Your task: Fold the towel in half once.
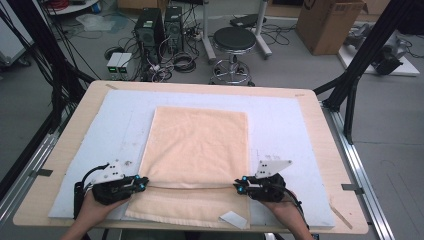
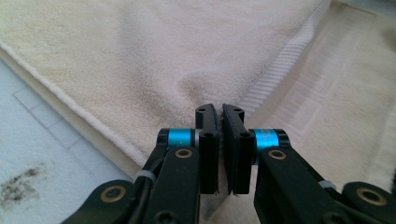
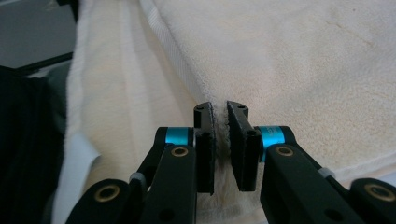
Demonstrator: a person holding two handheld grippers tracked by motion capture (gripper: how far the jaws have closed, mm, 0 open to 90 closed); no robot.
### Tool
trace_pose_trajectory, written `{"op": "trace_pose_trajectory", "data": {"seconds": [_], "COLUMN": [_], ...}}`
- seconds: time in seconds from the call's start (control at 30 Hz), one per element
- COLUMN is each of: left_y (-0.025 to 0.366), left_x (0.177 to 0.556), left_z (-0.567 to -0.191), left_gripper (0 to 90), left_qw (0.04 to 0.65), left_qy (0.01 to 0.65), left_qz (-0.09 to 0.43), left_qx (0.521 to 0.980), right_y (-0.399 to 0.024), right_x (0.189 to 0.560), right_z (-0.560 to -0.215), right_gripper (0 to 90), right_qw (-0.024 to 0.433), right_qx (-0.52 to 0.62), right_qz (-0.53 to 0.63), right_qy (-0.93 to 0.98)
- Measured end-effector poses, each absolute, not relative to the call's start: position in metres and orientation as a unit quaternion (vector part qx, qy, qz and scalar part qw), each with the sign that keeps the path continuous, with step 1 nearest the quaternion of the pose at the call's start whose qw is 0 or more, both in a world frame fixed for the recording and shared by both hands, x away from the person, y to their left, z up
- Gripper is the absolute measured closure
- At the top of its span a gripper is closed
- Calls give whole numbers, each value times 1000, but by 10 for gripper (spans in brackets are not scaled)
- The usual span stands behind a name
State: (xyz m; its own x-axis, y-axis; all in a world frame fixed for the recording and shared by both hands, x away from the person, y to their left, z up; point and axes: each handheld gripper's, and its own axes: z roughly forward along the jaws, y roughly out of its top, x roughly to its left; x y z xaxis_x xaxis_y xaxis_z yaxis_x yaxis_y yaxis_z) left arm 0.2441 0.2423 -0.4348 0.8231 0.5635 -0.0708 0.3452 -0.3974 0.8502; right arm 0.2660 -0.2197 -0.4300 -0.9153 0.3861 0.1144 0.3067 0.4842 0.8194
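A peach towel [image 1: 200,145] lies on the white mat [image 1: 280,125], its upper layer folded toward me and ending just short of the near hem. At the left corner of that folded edge, my left gripper [image 1: 145,182] is shut on the towel. In the left gripper view the pads [image 2: 220,114] meet over the towel [image 2: 140,56] at its ribbed border. My right gripper [image 1: 237,186] pinches the right corner of the same edge. In the right gripper view a thin ridge of the towel [image 3: 303,60] shows between the nearly closed jaws [image 3: 219,112].
A white tag [image 1: 234,219] lies on the towel's near right corner. The mat rests on a wooden table [image 1: 320,150]. Beyond the table stand a black stool [image 1: 234,40], computer towers [image 1: 150,27] and a cardboard box [image 1: 327,22]. Dark stains [image 2: 21,184] mark the mat.
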Motion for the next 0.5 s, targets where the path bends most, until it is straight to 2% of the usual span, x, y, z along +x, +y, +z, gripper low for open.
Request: {"op": "trace_pose_trajectory", "data": {"seconds": [0.5], "left_y": [249], "left_x": [205], "left_z": [-433], "left_gripper": [849], "left_qw": [472], "left_qy": [229], "left_qz": [86], "left_qx": [847], "right_y": [-224], "right_x": [233], "right_z": [-430], "right_gripper": [800], "right_qw": [-14], "right_qx": [153], "right_qz": [468], "right_qy": [870]}}
